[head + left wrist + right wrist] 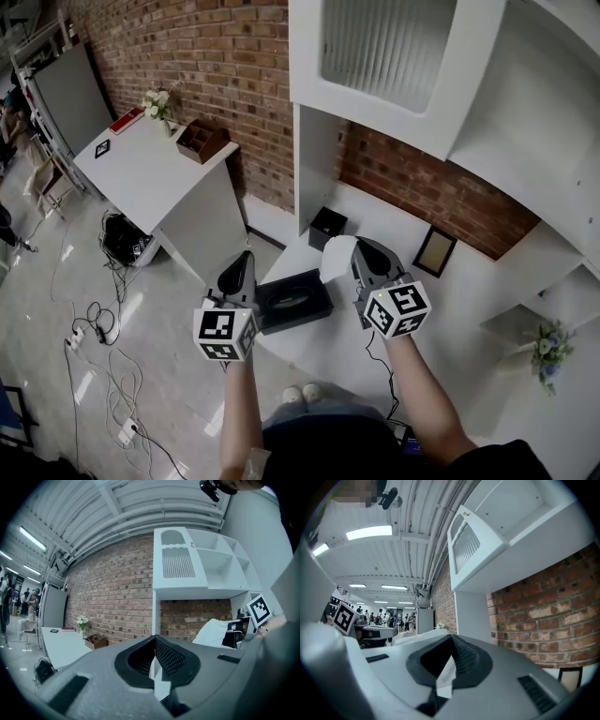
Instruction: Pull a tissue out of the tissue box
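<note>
The black tissue box [293, 299] lies on the white counter [469, 305], between my two grippers and below them. My right gripper [359, 247] is shut on a white tissue [337, 259], held up above the box's far right corner. In the right gripper view the tissue [447, 669] shows as a white sheet pinched between the jaws of the right gripper [451, 637]. My left gripper [242, 256] hovers to the left of the box. Its jaws meet at the tips with nothing in them in the left gripper view [154, 638], where the tissue [214, 633] hangs at the right.
A small black container [327, 226] and a framed picture [435, 251] stand at the back of the counter against the brick wall. White shelving [412, 66] hangs overhead. A white side table [150, 173] stands to the left, and cables [98, 328] lie on the floor.
</note>
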{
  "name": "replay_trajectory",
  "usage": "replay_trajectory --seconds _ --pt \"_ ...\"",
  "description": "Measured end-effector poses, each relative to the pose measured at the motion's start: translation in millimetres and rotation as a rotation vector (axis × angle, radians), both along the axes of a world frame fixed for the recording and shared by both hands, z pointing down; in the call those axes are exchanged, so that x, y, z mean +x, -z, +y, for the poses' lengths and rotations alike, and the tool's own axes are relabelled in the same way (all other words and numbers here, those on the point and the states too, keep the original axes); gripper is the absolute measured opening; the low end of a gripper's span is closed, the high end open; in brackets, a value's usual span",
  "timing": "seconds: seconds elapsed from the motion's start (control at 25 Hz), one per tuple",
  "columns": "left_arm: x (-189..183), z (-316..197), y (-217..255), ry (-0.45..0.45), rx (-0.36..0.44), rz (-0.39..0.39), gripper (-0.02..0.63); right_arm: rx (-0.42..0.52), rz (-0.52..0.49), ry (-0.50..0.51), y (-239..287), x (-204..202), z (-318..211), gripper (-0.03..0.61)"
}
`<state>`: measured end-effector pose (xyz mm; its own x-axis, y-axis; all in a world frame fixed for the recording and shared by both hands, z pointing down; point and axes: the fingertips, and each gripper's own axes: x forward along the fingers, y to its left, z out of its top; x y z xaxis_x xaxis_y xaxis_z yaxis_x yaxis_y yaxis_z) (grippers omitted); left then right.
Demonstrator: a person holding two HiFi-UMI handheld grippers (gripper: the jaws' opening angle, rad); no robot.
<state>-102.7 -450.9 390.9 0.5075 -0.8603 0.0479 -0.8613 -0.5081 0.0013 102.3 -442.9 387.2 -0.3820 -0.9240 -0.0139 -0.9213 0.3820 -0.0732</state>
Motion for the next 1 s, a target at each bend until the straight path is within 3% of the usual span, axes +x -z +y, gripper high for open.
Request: replay_trajectory --seconds 1.0 --pt "0.0 4.7 -3.1 -0.008 -0.015 -0.002 0.009 -0.021 0.011 0.018 -5.9 -7.0 10.0 0.0"
